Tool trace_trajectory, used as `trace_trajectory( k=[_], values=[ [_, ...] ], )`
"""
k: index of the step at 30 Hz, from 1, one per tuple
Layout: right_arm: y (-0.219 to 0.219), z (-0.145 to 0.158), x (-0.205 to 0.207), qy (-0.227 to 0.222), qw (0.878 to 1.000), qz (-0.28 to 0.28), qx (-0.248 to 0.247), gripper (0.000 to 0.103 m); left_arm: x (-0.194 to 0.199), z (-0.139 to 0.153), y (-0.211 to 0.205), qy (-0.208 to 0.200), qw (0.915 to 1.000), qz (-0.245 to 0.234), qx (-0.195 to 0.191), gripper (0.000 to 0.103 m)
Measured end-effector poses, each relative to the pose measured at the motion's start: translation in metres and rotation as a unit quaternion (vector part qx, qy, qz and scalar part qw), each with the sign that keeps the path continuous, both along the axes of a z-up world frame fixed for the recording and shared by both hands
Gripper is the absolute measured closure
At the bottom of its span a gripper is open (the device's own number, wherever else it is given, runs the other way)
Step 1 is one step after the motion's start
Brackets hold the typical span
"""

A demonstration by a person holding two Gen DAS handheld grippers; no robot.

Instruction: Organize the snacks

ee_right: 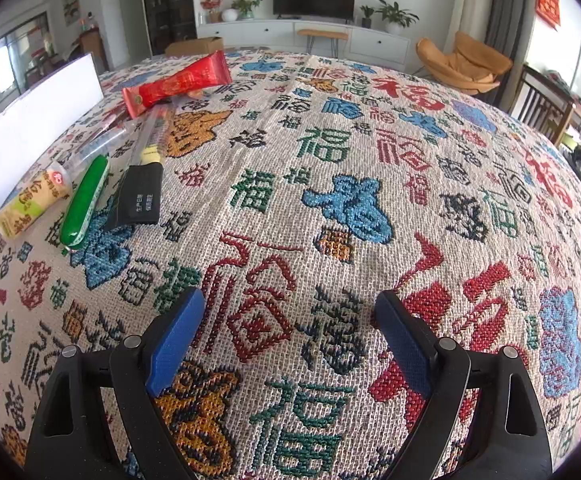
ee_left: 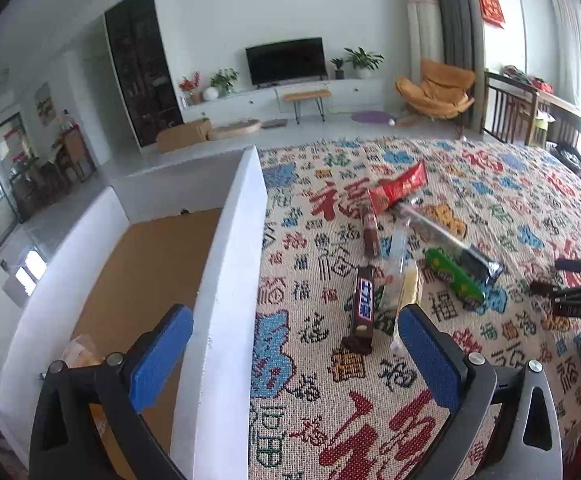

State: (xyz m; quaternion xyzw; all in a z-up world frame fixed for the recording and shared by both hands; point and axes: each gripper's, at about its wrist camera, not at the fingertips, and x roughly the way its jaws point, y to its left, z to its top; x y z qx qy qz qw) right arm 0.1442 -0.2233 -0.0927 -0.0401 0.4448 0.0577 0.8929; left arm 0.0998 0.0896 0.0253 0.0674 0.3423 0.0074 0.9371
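Several snacks lie in a loose pile on the patterned tablecloth (ee_right: 330, 152): a brown chocolate bar (ee_left: 363, 308), a red packet (ee_left: 400, 186) (ee_right: 178, 82), a green sausage stick (ee_left: 454, 278) (ee_right: 84, 200), a clear packet with a black end (ee_left: 474, 258) (ee_right: 140, 196) and a yellow-cream packet (ee_left: 406, 288) (ee_right: 30, 208). My left gripper (ee_left: 296, 360) is open and empty, straddling the white box's wall (ee_left: 226, 280). Its right finger (ee_left: 430, 356) is just in front of the chocolate bar. My right gripper (ee_right: 290, 340) hangs open over bare cloth, to the right of the pile.
The white box (ee_left: 50, 300) (ee_right: 30, 120) with a brown cardboard floor stands left of the snacks, and one pale wrapped snack (ee_left: 80, 352) lies inside it. The right gripper's body (ee_left: 570, 292) shows at the edge. Beyond the table are a TV, chairs and a wooden rail.
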Motion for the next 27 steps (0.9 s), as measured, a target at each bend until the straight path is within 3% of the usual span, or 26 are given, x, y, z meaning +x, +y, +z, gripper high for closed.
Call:
trace_trajectory(
  k=[4,7,10,15,18,27],
  values=[
    [0.0,0.0,0.0,0.0,1.0,0.0,0.001,0.013,-0.019,0.015,-0.028,-0.039,0.9986,-0.007,0.035,0.001],
    [0.0,0.0,0.0,0.0,1.0,0.0,0.001,0.013,-0.032,0.018,-0.049,-0.043,0.9981,-0.031,0.032,0.001],
    [0.0,0.0,0.0,0.0,1.0,0.001,0.002,0.013,-0.034,0.001,-0.064,-0.006,0.9985,-0.054,-0.012,0.001],
    [-0.001,0.0,0.0,0.0,1.0,0.001,0.002,0.013,-0.029,-0.064,-0.068,0.087,0.9914,-0.042,-0.089,0.001],
    [-0.001,0.0,0.0,0.0,1.0,0.001,0.002,0.013,-0.033,-0.085,-0.065,0.102,0.9899,-0.028,-0.095,0.001],
    [-0.001,0.0,0.0,0.0,1.0,0.001,0.003,0.013,-0.031,-0.11,-0.061,0.127,0.9875,-0.023,-0.09,0.001]
  ],
)
